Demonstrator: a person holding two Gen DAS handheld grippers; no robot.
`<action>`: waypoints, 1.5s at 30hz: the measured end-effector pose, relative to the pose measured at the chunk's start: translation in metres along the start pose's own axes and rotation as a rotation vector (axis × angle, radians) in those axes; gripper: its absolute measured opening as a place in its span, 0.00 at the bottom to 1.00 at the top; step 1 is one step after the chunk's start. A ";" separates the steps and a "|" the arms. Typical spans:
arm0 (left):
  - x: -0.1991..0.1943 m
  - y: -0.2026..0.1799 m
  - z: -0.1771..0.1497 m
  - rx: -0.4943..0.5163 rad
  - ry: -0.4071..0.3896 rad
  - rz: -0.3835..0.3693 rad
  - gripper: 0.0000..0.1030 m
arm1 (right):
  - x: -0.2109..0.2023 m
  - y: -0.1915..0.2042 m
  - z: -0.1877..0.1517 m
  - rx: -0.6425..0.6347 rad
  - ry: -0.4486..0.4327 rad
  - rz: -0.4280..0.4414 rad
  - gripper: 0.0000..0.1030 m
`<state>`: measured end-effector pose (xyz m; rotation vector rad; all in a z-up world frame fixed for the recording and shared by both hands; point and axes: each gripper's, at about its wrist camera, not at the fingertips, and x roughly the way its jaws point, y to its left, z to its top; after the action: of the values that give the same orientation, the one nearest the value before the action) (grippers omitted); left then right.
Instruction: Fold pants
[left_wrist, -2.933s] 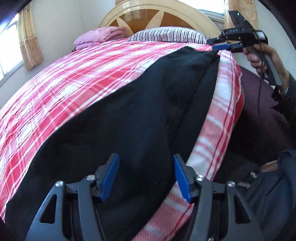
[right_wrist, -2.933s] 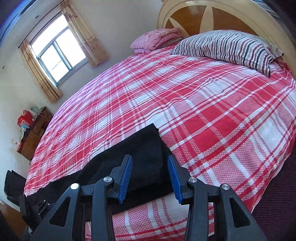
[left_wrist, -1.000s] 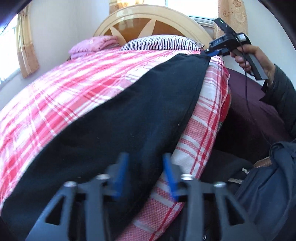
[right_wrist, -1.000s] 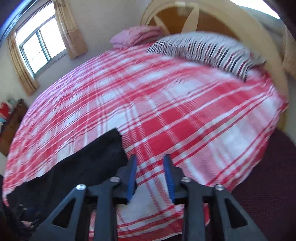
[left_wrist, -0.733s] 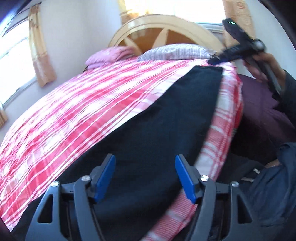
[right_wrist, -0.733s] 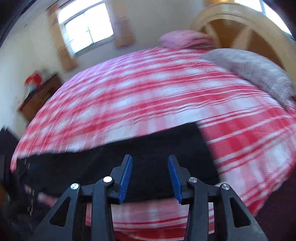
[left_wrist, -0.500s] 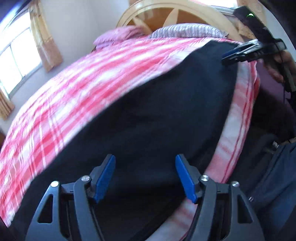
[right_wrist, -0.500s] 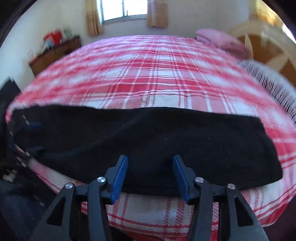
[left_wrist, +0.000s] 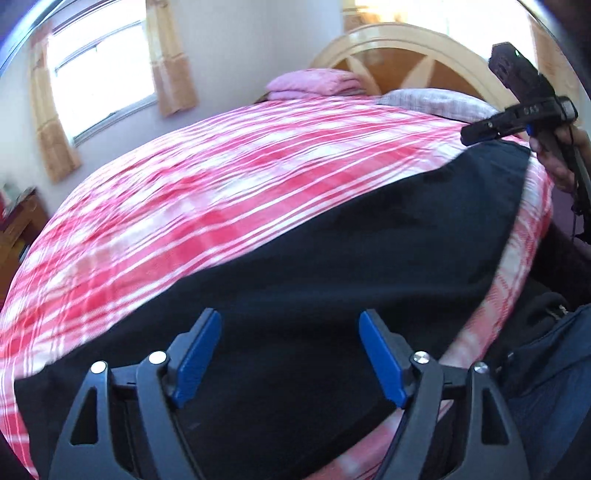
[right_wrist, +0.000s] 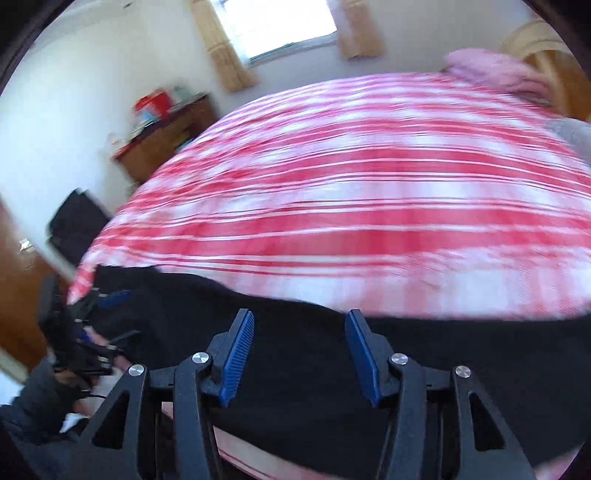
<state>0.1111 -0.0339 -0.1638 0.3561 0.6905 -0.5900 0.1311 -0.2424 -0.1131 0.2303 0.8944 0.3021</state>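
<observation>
Along the lower half of both frames the black pants (left_wrist: 332, 266) lie as one long band near the edge of the red plaid bed (left_wrist: 221, 177), already doubled lengthwise by the look of it. The left gripper (left_wrist: 290, 354) hovers with its fingers spread wide and holding nothing; the right gripper (right_wrist: 299, 354) is likewise parted and empty. My worry is the near edge: the band sits close to the mattress side, so a careless pinch of only the top layer could drag the cloth off or skew the fold. Both pictures are smeared with motion, so a grasp aimed now may miss the hem. Only the left view shows the far end of the pants in the upper right with the other tool beside it; only the right view shows the wooden cabinet (right_wrist: 166, 140).
</observation>
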 end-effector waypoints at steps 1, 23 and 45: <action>0.001 0.005 -0.004 -0.018 0.003 0.009 0.78 | 0.018 0.015 0.012 -0.013 0.032 0.048 0.52; -0.006 0.044 -0.038 -0.115 -0.010 0.006 0.88 | 0.193 0.184 0.020 -0.247 0.437 0.452 0.52; 0.005 0.046 -0.047 -0.112 0.027 0.001 0.93 | 0.264 0.152 0.046 0.246 0.534 0.608 0.19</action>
<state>0.1200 0.0233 -0.1961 0.2608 0.7459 -0.5435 0.2983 -0.0112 -0.2290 0.6748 1.3824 0.8453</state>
